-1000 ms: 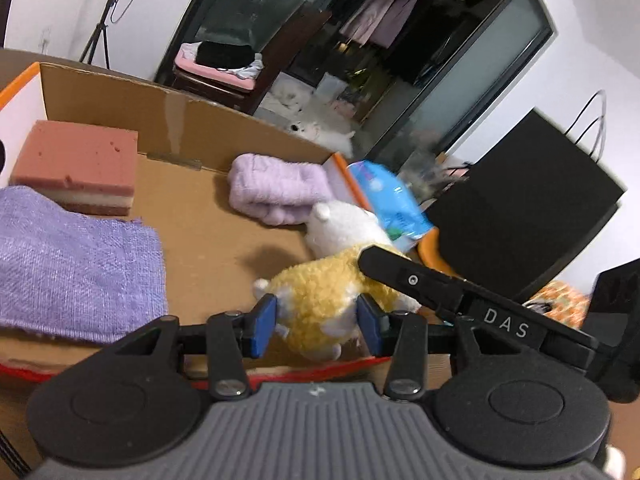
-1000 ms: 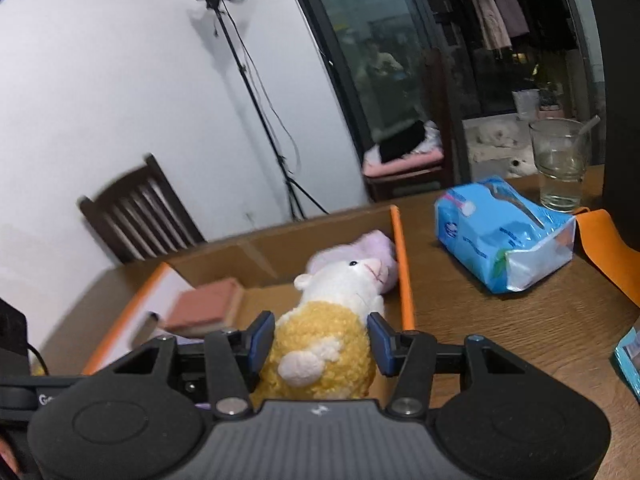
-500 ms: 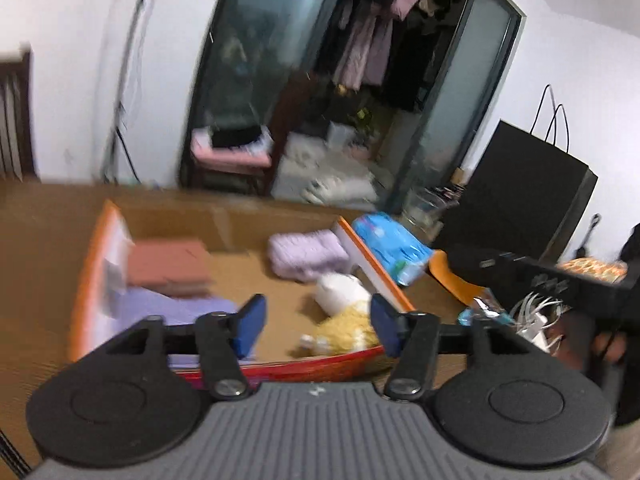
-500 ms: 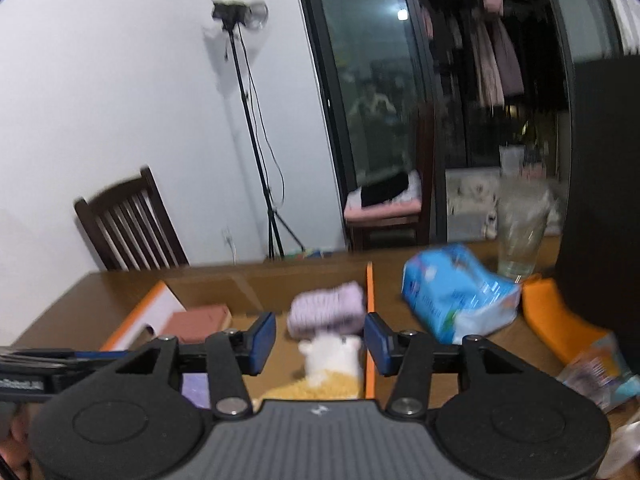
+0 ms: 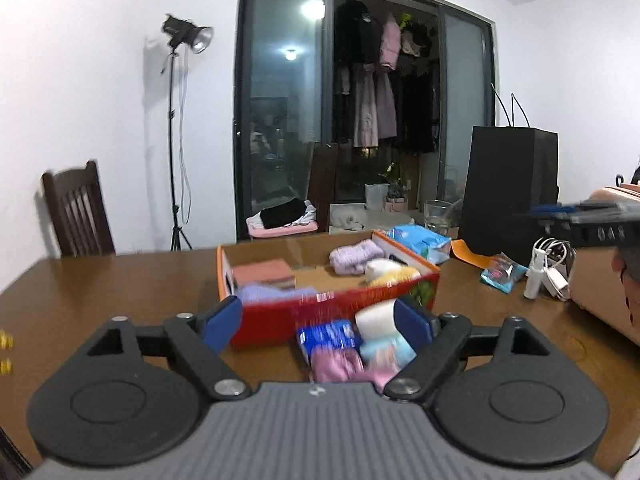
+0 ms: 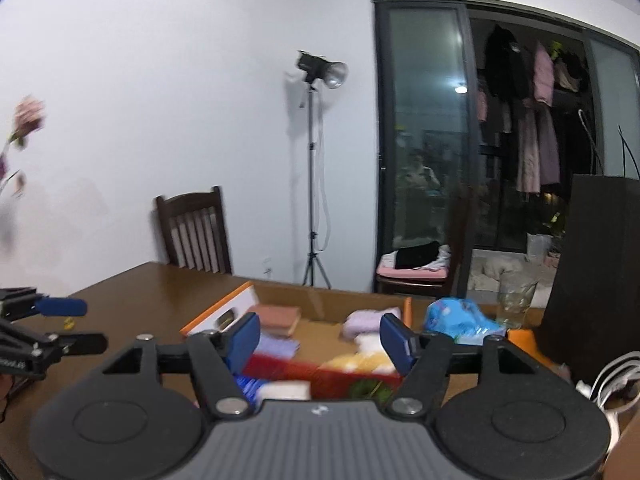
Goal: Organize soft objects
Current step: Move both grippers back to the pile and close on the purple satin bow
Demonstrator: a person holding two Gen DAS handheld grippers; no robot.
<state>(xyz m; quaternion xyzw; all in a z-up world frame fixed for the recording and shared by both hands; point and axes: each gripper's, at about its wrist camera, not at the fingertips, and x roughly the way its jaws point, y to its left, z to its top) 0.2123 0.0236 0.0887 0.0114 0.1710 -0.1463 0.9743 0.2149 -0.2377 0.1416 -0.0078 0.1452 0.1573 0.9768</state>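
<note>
Both my tongs are released and grip nothing, their jaws having just been opening: the left tongs [image 5: 318, 320] and right tongs [image 6: 318, 338] hang above the table [image 5: 100, 292]. The yellow-and-white plush toy [image 5: 390, 274] lies in the orange box [image 5: 332, 308], beside the purple rolled cloth [image 5: 356, 260].

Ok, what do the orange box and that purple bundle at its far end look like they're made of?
The orange box looks like printed cardboard: plain brown inside walls, glossy orange-red outside. The purple bundle looks like soft ribbed knit or fleece, matte and bulging; blur leaves the exact fabric open.
</note>
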